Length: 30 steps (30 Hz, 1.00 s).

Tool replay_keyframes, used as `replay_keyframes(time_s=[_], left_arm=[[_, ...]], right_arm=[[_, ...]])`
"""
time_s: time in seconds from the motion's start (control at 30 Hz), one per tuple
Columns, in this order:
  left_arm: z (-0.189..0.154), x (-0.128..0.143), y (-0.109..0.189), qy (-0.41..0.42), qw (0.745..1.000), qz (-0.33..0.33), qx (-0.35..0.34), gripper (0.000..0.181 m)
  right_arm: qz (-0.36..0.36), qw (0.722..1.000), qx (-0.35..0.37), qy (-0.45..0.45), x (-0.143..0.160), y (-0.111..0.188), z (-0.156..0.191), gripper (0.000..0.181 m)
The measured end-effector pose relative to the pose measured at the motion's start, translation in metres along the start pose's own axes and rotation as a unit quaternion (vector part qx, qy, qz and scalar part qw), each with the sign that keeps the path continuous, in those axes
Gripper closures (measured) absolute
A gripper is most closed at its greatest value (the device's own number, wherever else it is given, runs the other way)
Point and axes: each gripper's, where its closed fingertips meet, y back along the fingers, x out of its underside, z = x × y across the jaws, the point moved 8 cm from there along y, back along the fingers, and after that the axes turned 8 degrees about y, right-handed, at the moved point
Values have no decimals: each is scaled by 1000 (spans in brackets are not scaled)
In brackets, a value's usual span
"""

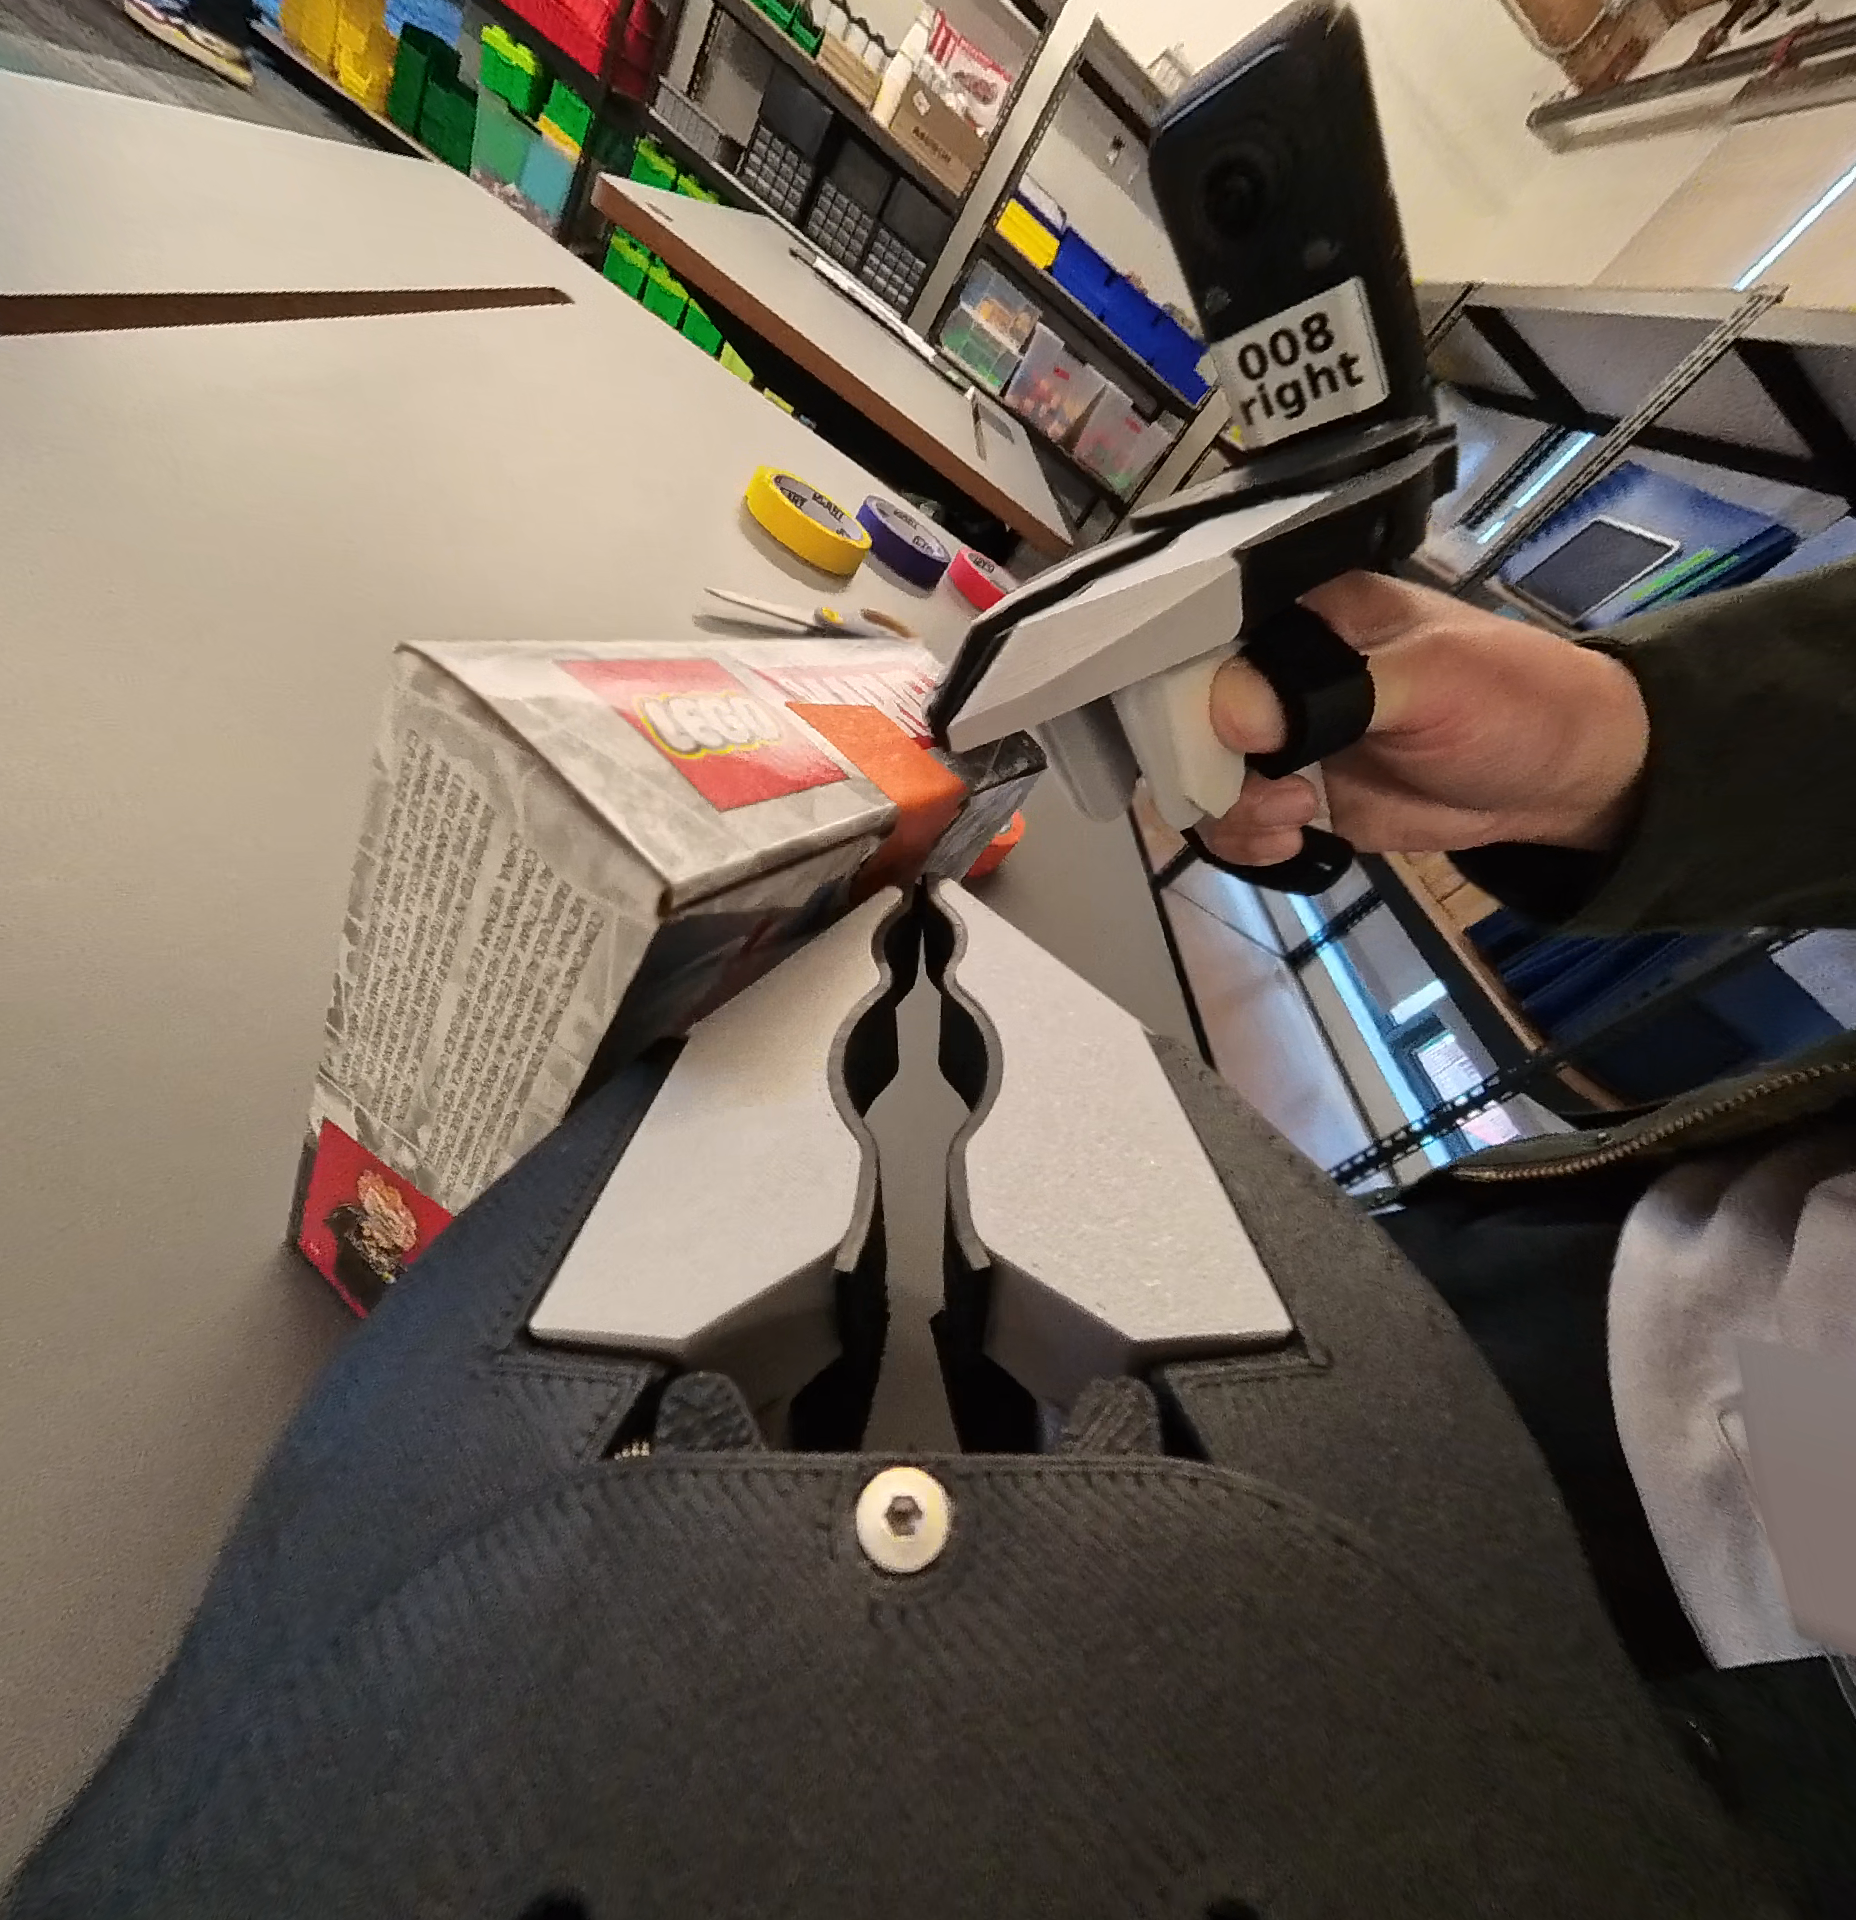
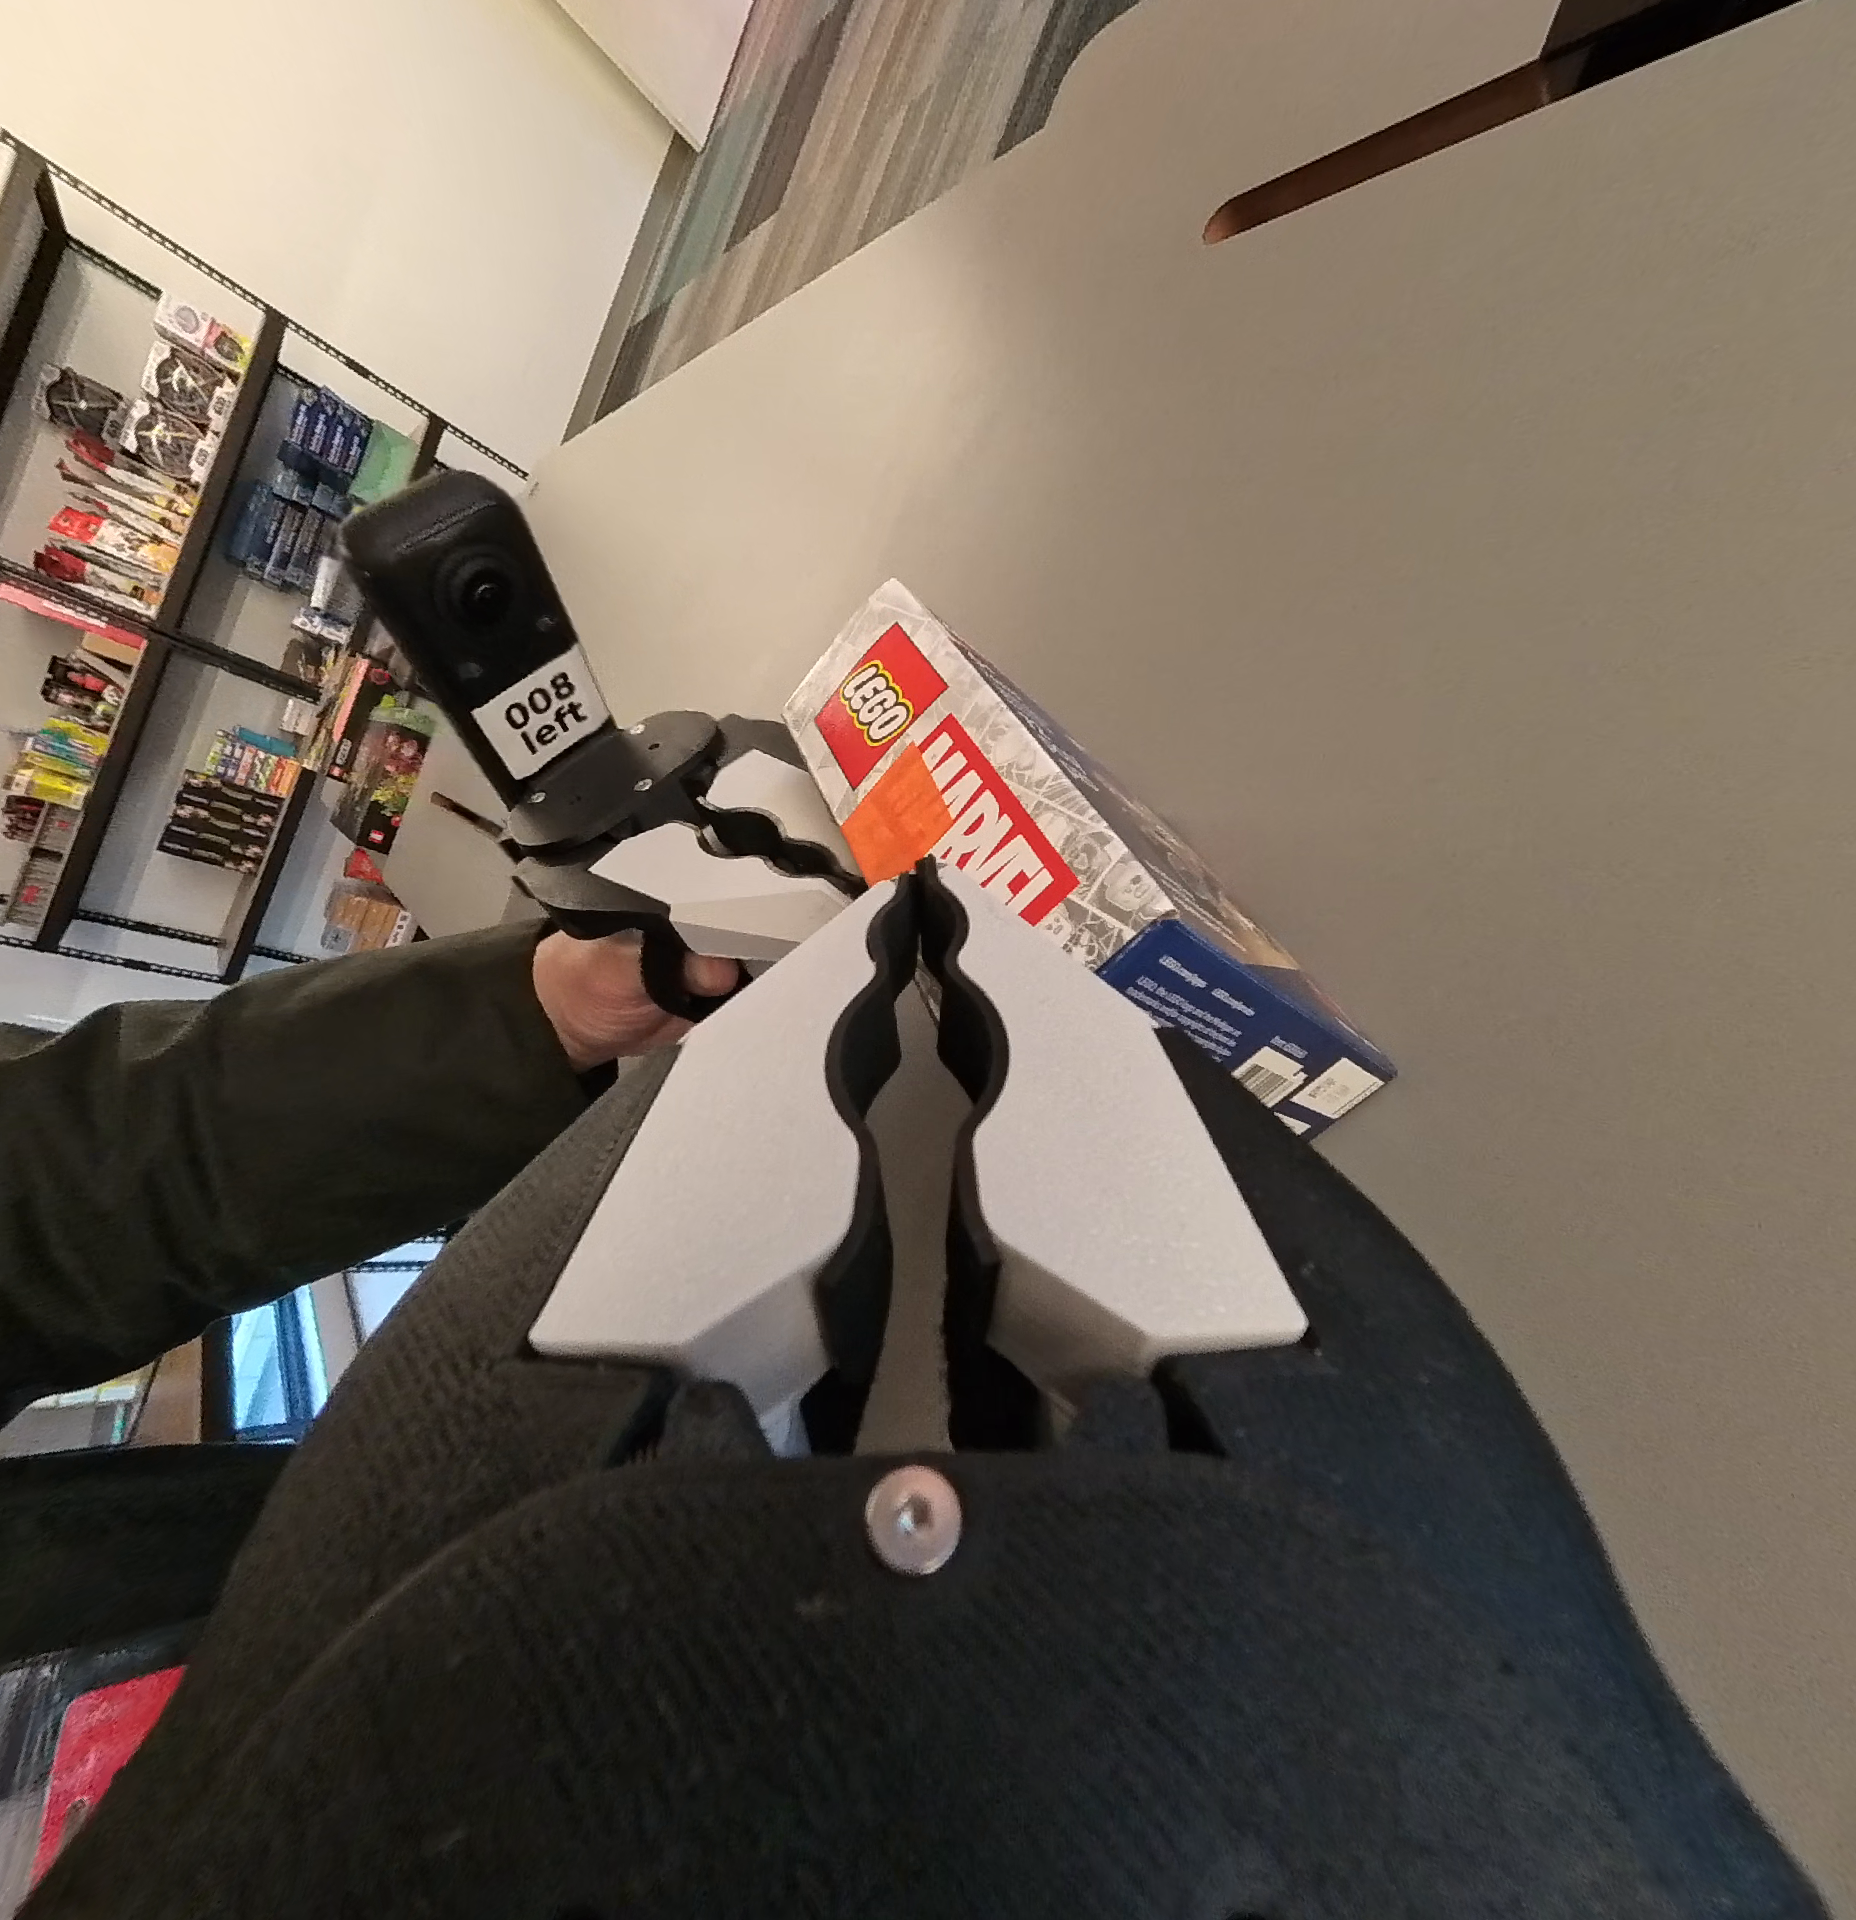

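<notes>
Cardboard box (image 1: 550,894), printed and glossy, stands tilted on the grey tabletop (image 1: 176,623), one lower corner down. A strip of orange tape (image 1: 882,764) wraps over its upper edge.

Left gripper (image 1: 919,894): jaws nearly together, tips at the box's upper edge by the tape; whether they pinch anything, cannot tell. Right gripper (image 2: 916,883): jaws likewise almost closed, tips against the taped spot; actual hold unclear.

Judgement: box looks light, its walls thin and easily dented, its skin slick. Best held at the stiff edges or corners.

Three tape rolls (image 1: 872,525) lie beyond.
</notes>
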Motion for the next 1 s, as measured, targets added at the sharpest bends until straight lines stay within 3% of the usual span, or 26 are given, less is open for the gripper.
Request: replay_keyframes(time_s=[0.2,0.33,0.53,0.8,1.0], left_arm=[[11,15,3,14,999,25,-26,181],[-1,9,1,12,1000,18,7,181],[-3,4,-8,-26,999,44,-8,181],[9,-1,26,20,999,-6,-30,181],[-8,7,4,-38,997,71,-16,181]], right_arm=[[3,1000,-2,1,1,0,2,181],[4,1000,-4,3,3,0,3,181],[1,1000,-2,-1,2,0,2,181],[-1,1000,-7,1,2,0,1,181],[3,1000,-8,1,2,0,1,181]])
